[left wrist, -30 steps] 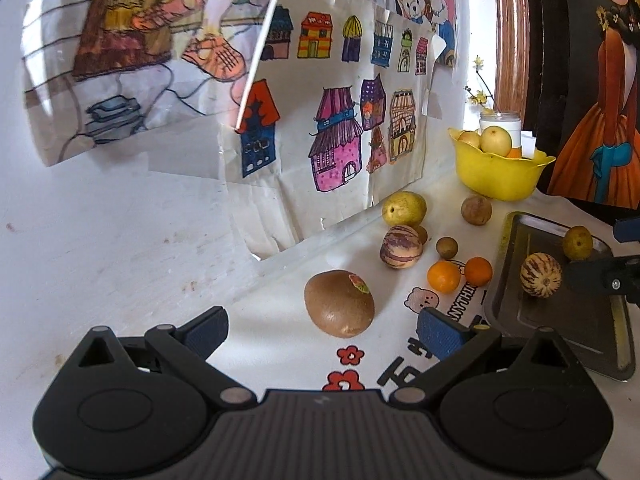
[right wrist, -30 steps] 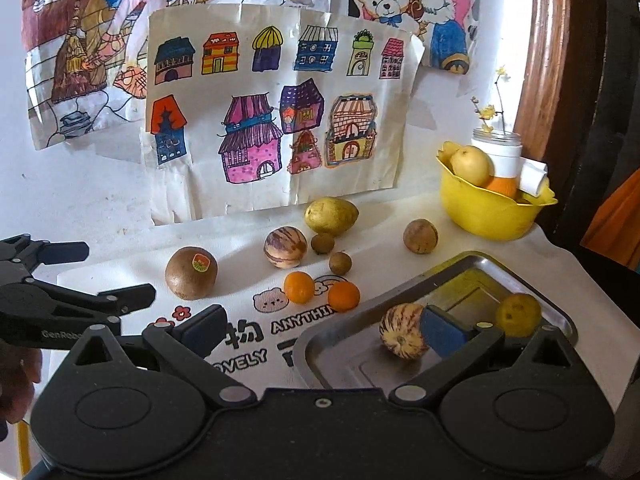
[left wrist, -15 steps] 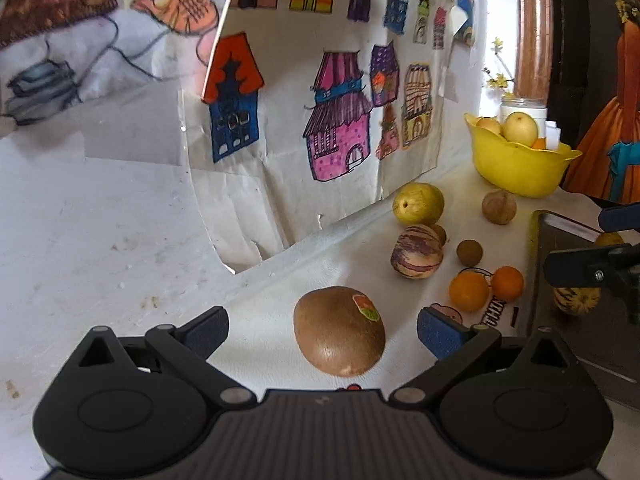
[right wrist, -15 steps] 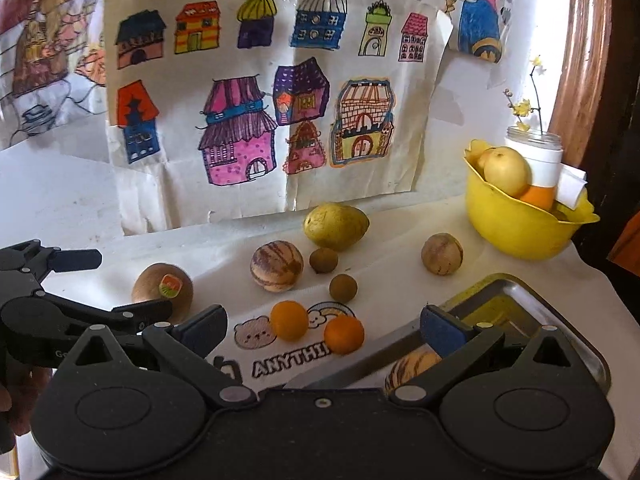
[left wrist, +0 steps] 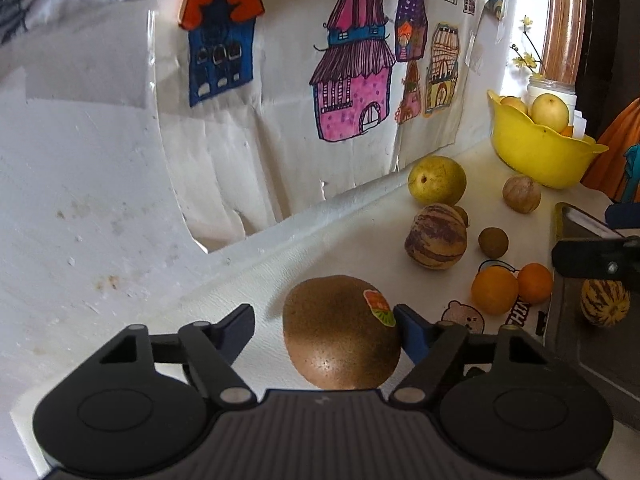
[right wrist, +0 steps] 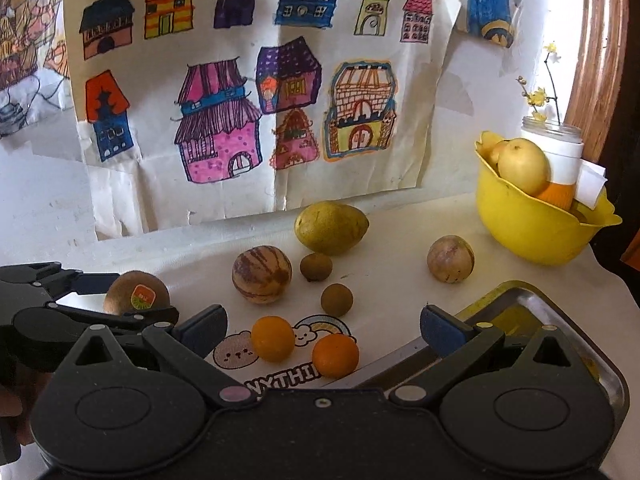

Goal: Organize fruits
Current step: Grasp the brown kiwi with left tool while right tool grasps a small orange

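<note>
I had the kiwi (left wrist: pixel 340 336) lying on the tabletop (left wrist: pixel 328 232) squarely between the fingers of the left tongs (left wrist: pixel 326 330). Its long axis ran along my line of approach, slightly skewed, sticker side towards the right finger. The right pad (left wrist: pixel 412 338) sat against or just beside the fruit; the left pad (left wrist: pixel 240 326) stood clear of it with a gap showing. The jaws were closing, the grip not yet made. The left hand was plainly the nearer one; in the right wrist view the kiwi lay far off to the left.

The right tongs (right wrist: pixel 322 330) stood released and empty, hovering over the near edge of the tray (right wrist: pixel 532 300), with the two oranges (right wrist: pixel 304 346) just ahead between the fingers, untouched.

Count on the tabletop:
- one kiwi;
- one yellow-green pear (right wrist: pixel 331 227);
- one striped melon (right wrist: pixel 262 274);
- two small brown fruits (right wrist: pixel 326 282);
- one pale round fruit (right wrist: pixel 450 259);
- two oranges.

On the tray, one striped melon was visible in the left wrist view. The yellow bowl (right wrist: pixel 532 236) held several fruits; I could not count them exactly.
</note>
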Motion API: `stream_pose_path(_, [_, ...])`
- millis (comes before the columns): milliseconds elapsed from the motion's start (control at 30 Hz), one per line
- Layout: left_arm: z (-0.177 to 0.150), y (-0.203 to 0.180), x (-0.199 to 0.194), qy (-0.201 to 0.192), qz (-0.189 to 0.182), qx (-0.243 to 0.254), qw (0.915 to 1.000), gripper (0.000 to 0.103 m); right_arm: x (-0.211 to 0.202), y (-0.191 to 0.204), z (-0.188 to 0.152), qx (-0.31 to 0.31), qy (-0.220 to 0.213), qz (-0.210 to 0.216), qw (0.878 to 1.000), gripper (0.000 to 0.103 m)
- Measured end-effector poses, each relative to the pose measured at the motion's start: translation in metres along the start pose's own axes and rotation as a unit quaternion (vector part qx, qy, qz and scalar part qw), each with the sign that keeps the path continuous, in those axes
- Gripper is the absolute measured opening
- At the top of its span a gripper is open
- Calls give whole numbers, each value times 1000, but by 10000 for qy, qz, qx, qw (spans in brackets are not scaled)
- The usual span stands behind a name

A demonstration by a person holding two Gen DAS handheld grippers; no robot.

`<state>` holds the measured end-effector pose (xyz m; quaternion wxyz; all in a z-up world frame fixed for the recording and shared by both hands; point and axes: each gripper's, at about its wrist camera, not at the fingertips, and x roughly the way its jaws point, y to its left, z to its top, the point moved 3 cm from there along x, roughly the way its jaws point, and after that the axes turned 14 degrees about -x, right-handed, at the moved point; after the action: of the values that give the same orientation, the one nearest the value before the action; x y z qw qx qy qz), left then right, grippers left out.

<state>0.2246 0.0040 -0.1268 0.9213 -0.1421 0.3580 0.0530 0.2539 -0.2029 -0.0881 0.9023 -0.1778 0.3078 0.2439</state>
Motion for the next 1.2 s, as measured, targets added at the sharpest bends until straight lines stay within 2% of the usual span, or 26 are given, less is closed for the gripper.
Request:
stream_pose_path(100, [-1, 0, 0, 4, -172, -37, 9998, 63, 5, 3, 0, -85, 21, 56, 9999, 102])
stream_pose_path(400, [0, 7, -1, -37, -309, -102, 9995, 62, 19, 9, -2, -364, 68, 218, 9991, 102])
stream_pose_path(567, [1, 13, -3, -56, -265, -119, 9996, 62, 37, 16, 0, -592, 233, 438, 9970, 92])
stream_pose_path(700, [2, 19, -5, -57, -226, -113, 9997, 62, 53, 18, 1, -713, 429, 600, 9947, 79])
stream_pose_path(900, [3, 24, -5, -77, -208, -155, 9996, 62, 65, 24, 1, -957, 566, 705, 9913, 67])
stream_pose_path(1100, [2, 25, -5, -95, -213, -179, 9996, 62, 67, 31, 7, -1277, 517, 845, 9868, 44])
stream_pose_path(1200, [2, 25, -5, -97, -212, -168, 9996, 62, 71, 35, 7, -1376, 577, 925, 9845, 43])
